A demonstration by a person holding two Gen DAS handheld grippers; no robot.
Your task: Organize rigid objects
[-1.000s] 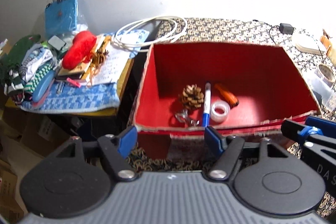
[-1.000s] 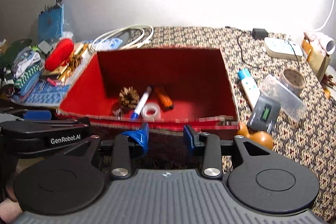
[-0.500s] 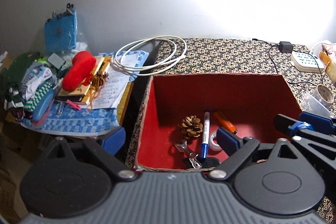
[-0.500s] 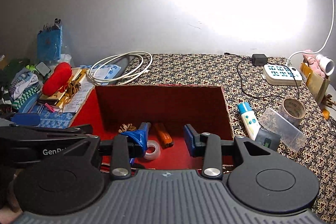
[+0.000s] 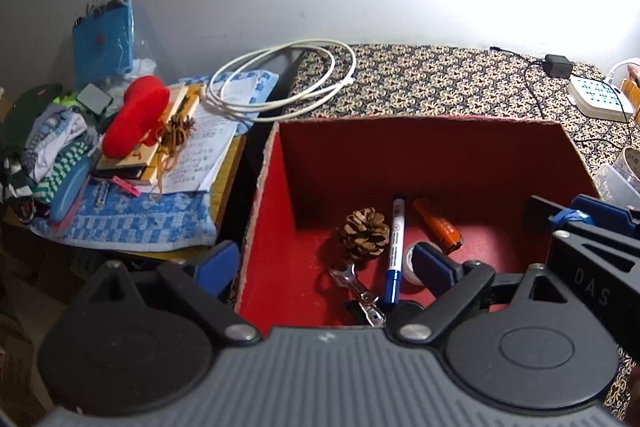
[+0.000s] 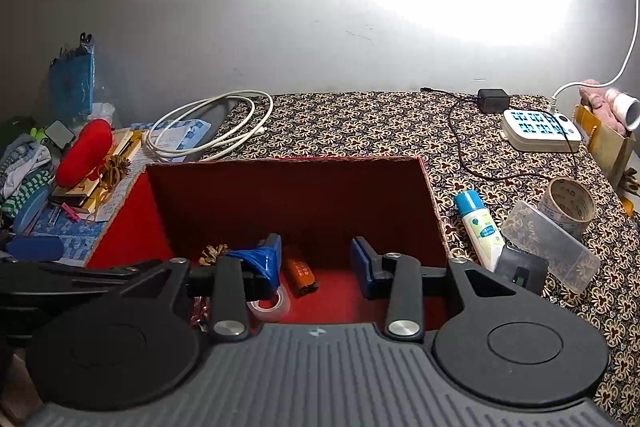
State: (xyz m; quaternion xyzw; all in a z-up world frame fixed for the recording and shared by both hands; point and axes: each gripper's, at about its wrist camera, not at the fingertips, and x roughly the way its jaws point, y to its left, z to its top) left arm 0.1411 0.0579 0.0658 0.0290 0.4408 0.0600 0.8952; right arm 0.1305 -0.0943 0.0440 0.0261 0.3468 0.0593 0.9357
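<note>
With both claws spread and empty over the red box [image 6: 436,211], steer the right gripper [image 6: 314,263] toward the glue tube [image 6: 480,227] at centre right, approaching squarely.

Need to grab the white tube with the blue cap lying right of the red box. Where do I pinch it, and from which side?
Pinch the tube across its white body, mid-length, coming from above with the right gripper. It lies flat on the patterned cloth, cap pointing away, so its long sides are the narrow span. The red box wall flanks one side and a clear plastic container the other; descend straight.
</note>
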